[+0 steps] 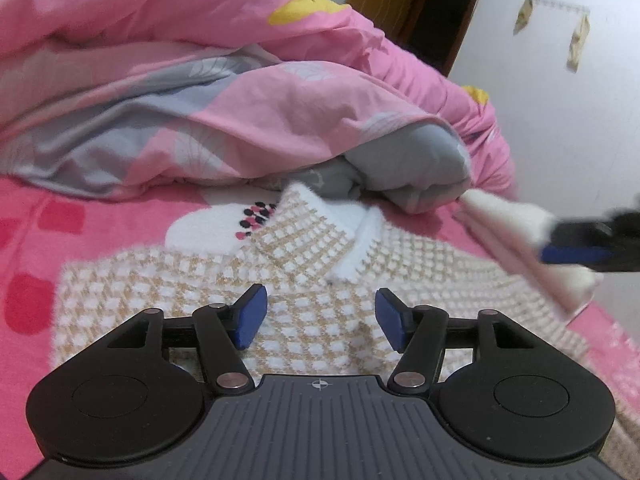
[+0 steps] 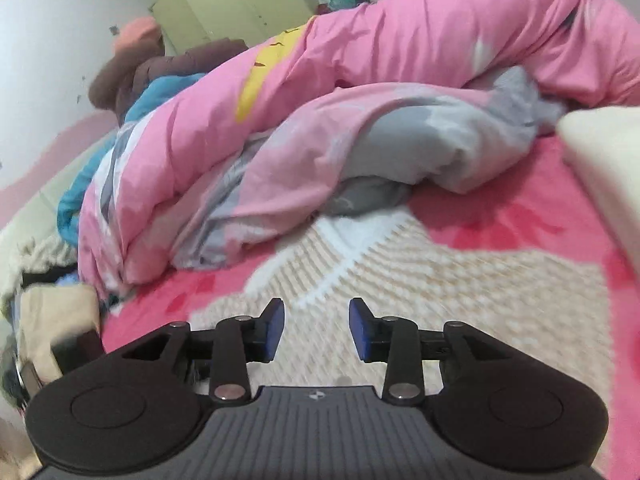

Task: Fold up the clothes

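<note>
A fuzzy beige-and-white checked sweater (image 1: 160, 288) lies flat on the pink bedsheet (image 1: 32, 240), with its white-edged collar (image 1: 352, 236) toward the duvet. My left gripper (image 1: 320, 316) hovers open just above the sweater's chest, nothing between its blue pads. At the right of the left wrist view, a white, blurred piece of the sweater (image 1: 516, 236) is raised beside my right gripper (image 1: 580, 244). In the right wrist view, my right gripper (image 2: 316, 328) is open over the sweater (image 2: 460, 288) with an empty gap. A blurred cream fold (image 2: 600, 152) shows at the right edge.
A bunched pink and grey duvet (image 1: 240, 100) fills the back of the bed, right behind the collar. A brown jacket (image 2: 160, 68) and blue cloth lie further back. Folded clothes (image 2: 56, 312) sit off the bed's left side. A dark doorway (image 1: 436, 12) and white wall are behind.
</note>
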Demonstrator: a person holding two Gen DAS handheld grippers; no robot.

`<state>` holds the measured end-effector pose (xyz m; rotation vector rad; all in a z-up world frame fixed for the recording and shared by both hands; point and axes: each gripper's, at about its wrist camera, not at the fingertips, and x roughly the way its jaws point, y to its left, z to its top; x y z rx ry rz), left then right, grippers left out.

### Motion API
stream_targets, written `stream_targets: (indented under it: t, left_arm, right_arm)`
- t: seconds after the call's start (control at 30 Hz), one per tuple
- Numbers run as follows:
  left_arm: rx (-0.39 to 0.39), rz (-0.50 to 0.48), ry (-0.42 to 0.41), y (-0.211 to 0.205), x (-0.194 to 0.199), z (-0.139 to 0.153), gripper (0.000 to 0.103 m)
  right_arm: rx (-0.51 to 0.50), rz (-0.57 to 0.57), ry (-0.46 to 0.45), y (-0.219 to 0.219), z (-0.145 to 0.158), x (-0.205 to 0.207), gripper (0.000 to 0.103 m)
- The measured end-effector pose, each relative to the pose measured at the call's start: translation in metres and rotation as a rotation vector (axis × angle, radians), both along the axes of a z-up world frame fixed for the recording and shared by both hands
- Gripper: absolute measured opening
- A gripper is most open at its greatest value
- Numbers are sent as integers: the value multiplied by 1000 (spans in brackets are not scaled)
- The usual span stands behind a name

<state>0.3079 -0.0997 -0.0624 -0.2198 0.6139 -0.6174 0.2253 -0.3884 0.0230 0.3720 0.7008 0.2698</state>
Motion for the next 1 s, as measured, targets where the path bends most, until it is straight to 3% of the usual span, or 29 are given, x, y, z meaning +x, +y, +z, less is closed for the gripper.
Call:
stream_targets:
  t: [0.17, 0.3, 0.53, 0.67, 0.77, 0.83, 0.87, 0.9, 1.0]
  left_arm:
    - [38, 14, 26, -9, 18, 12, 67]
    - [68, 25, 47, -16, 33, 21, 68]
    - [109, 2, 159, -52, 109, 8, 67]
    - [123, 18, 183, -63, 128, -8, 62]
    - [112, 25, 170, -67, 127, -7, 51]
    - [105, 29, 161, -69, 126, -6, 41]
    - [102, 31, 157, -70, 126, -6, 28]
    - [98, 34, 152, -71, 125, -5, 20]
    - [101, 28, 113, -74, 119, 1, 10]
  right_arm:
    - [-35, -11, 18, -18, -1, -3, 39]
    - [-5, 4, 16, -29, -15, 46, 42]
    - [71, -32, 108, -37, -57, 154, 44]
    - [98, -26, 135, -27, -80, 189, 44]
    - [66, -30, 120, -16, -89, 204, 44]
    - [43, -31, 92, -10, -89, 207, 35]
    - [34, -31, 80, -7, -89, 208, 27]
    - [49, -20, 69, -6, -89, 207, 2]
    - [60, -3, 36, 0, -83, 196, 0]
